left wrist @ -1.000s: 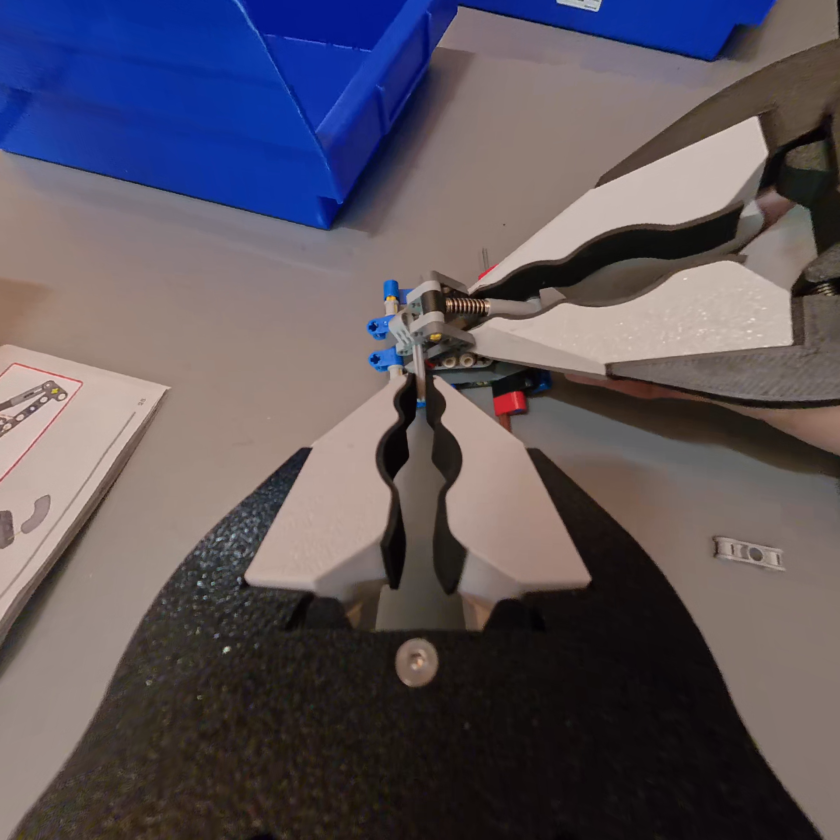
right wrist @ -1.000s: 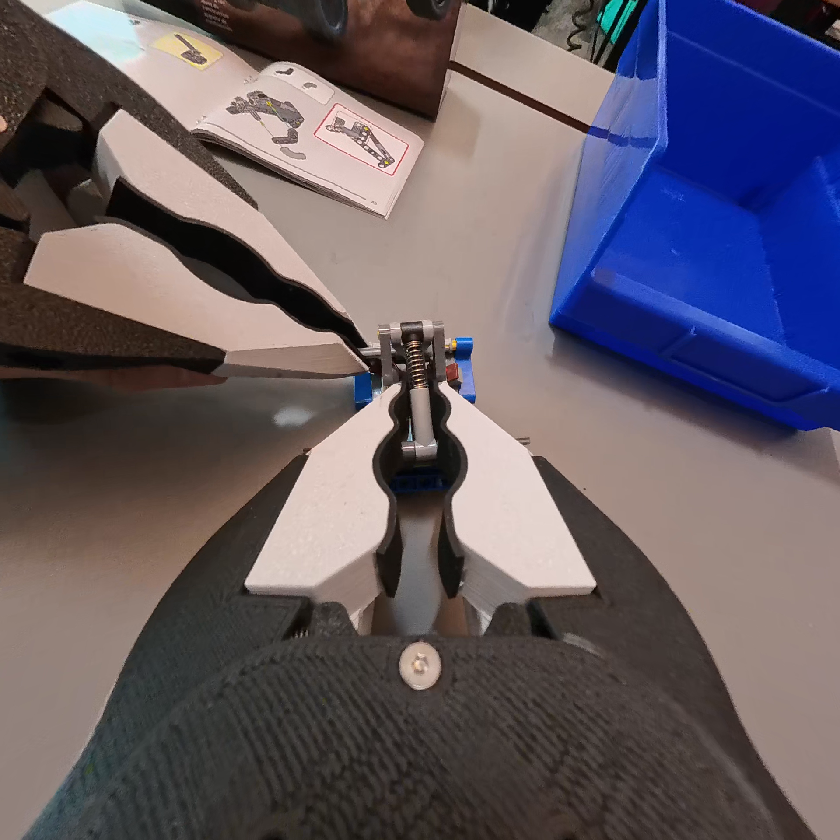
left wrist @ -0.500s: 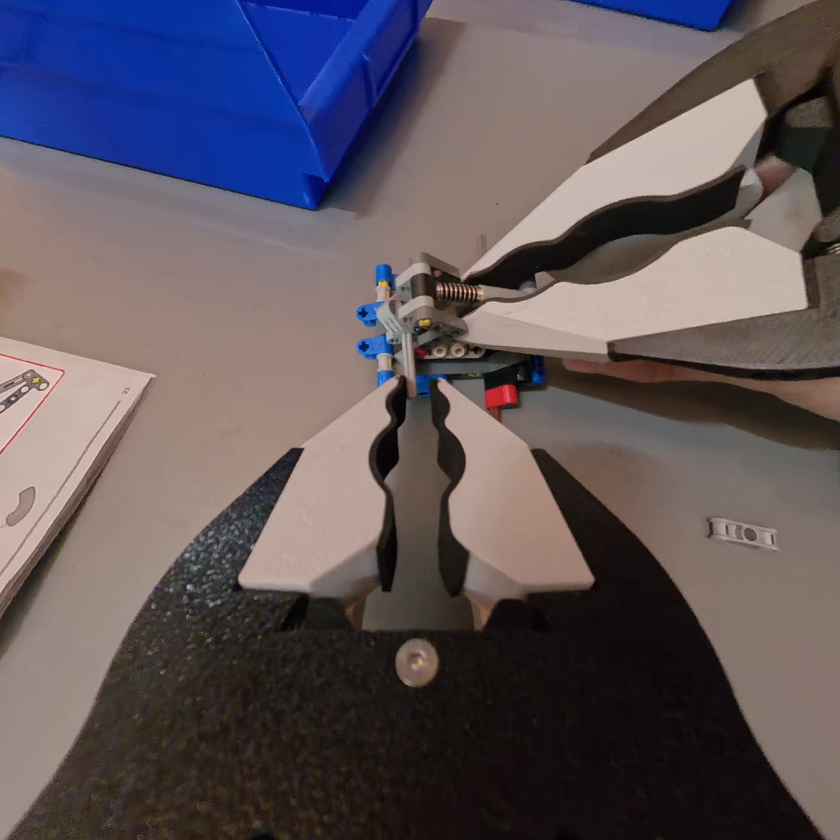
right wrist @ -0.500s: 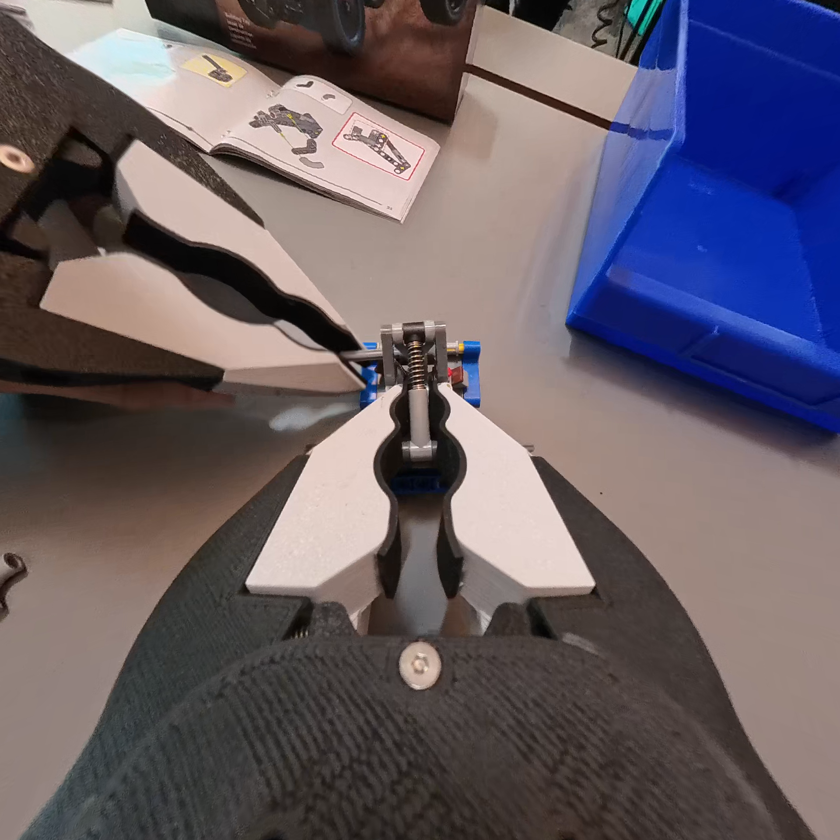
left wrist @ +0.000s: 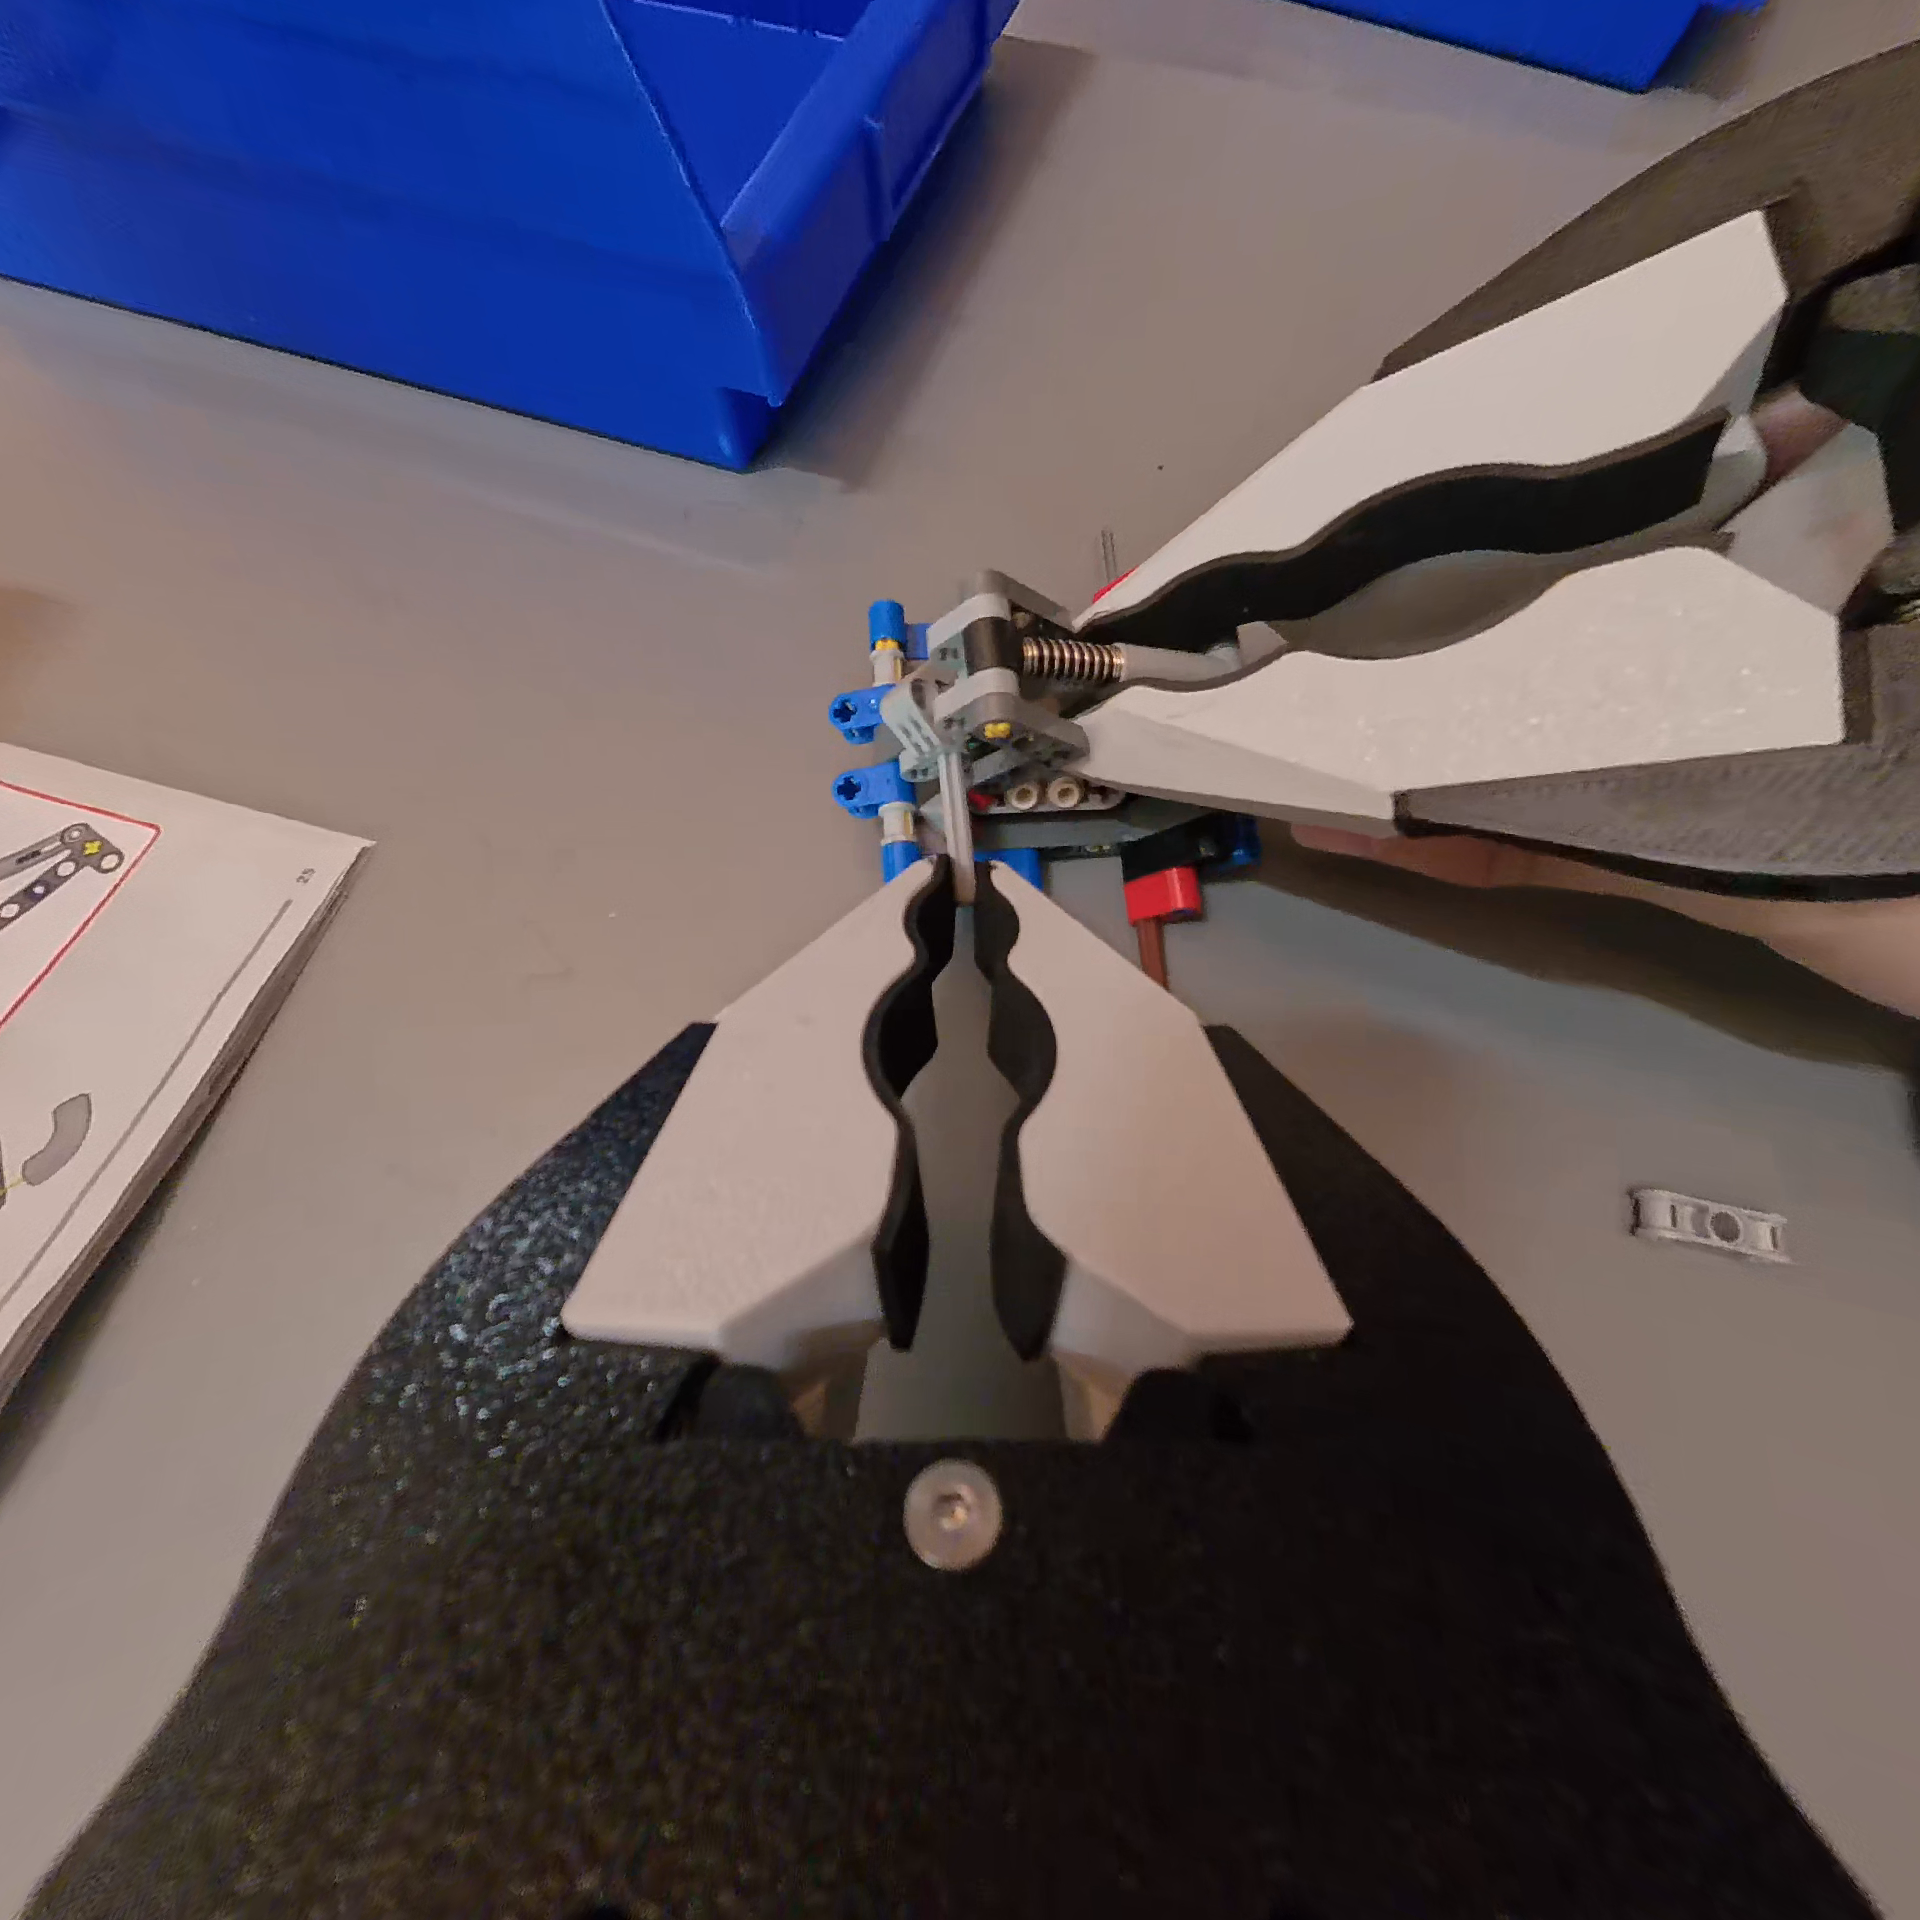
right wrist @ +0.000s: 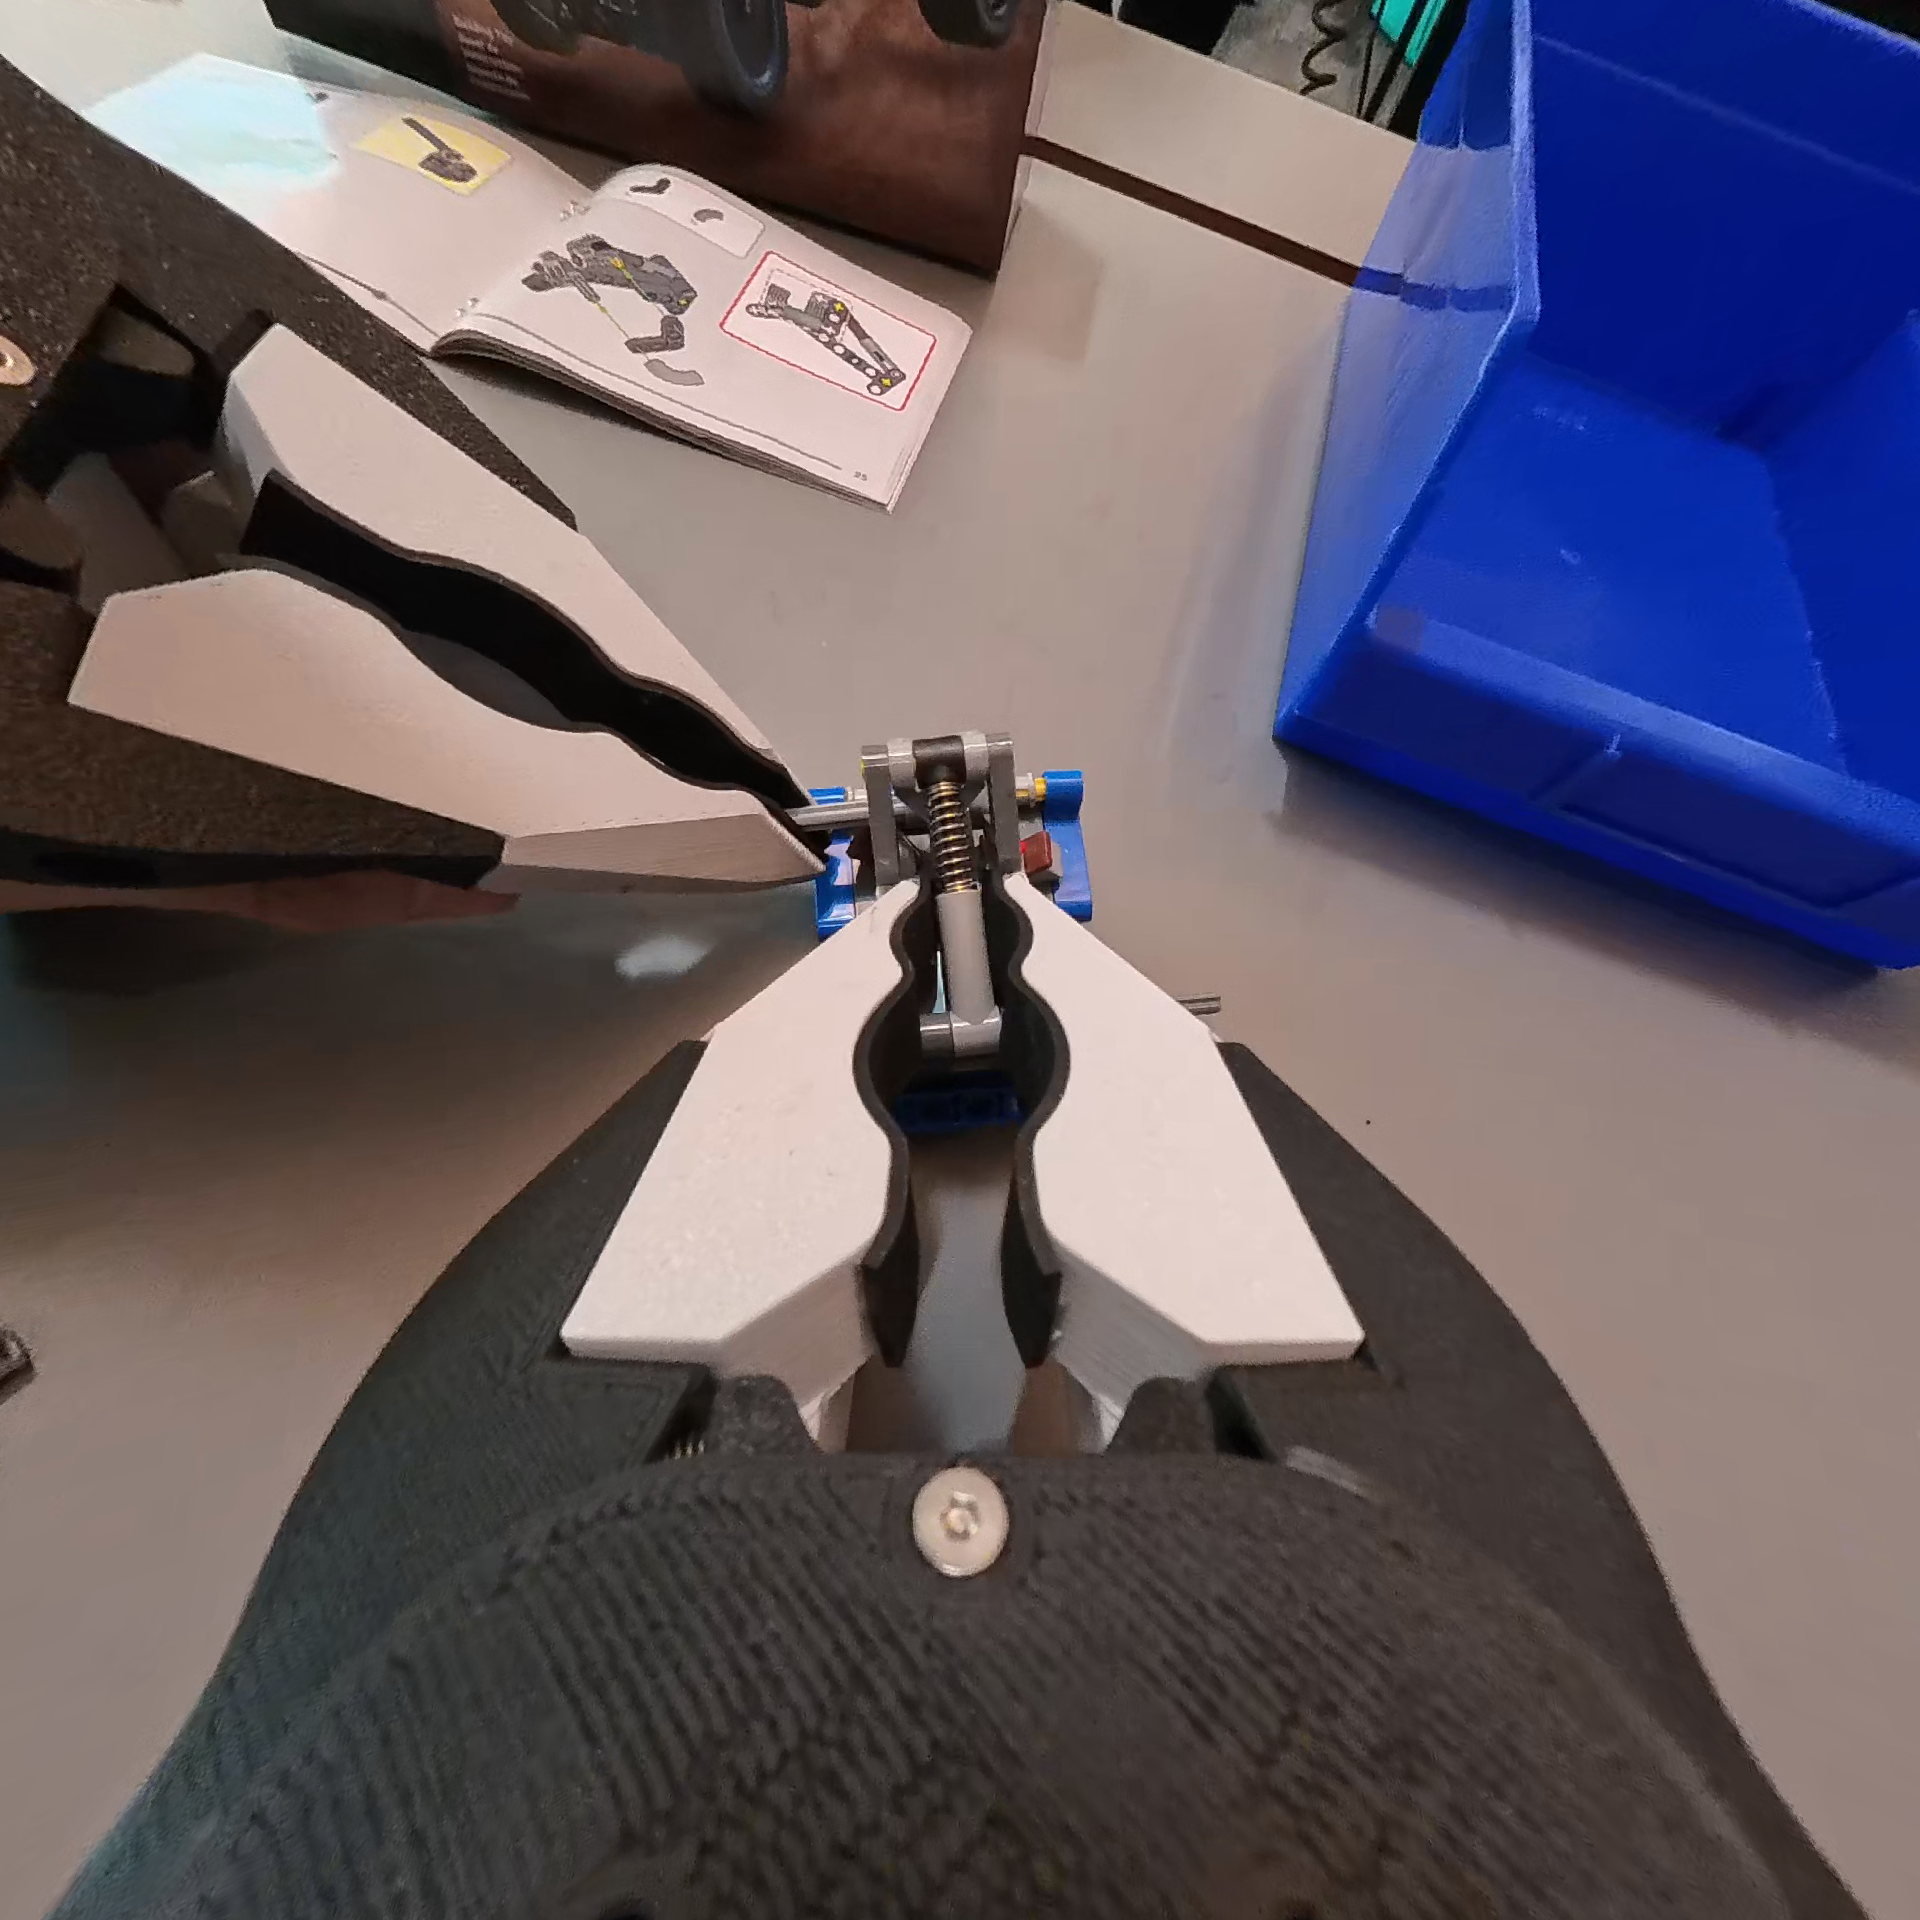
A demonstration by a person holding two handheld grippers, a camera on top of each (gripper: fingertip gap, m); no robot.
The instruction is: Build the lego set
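Two grippers closed on one small brick-built assembly on a grey table.

The left gripper [left wrist: 964, 883] pinches a thin grey axle [left wrist: 956, 821] whose far end sits in the assembly [left wrist: 987, 727]. The right gripper [right wrist: 961, 904] clamps the grey spring shock absorber [right wrist: 961, 935] on top. Part of the axle remains outside. A loose grey connector [left wrist: 1709, 1226], a booklet [right wrist: 727, 322] and a blue bin [right wrist: 1621, 540] lie around.
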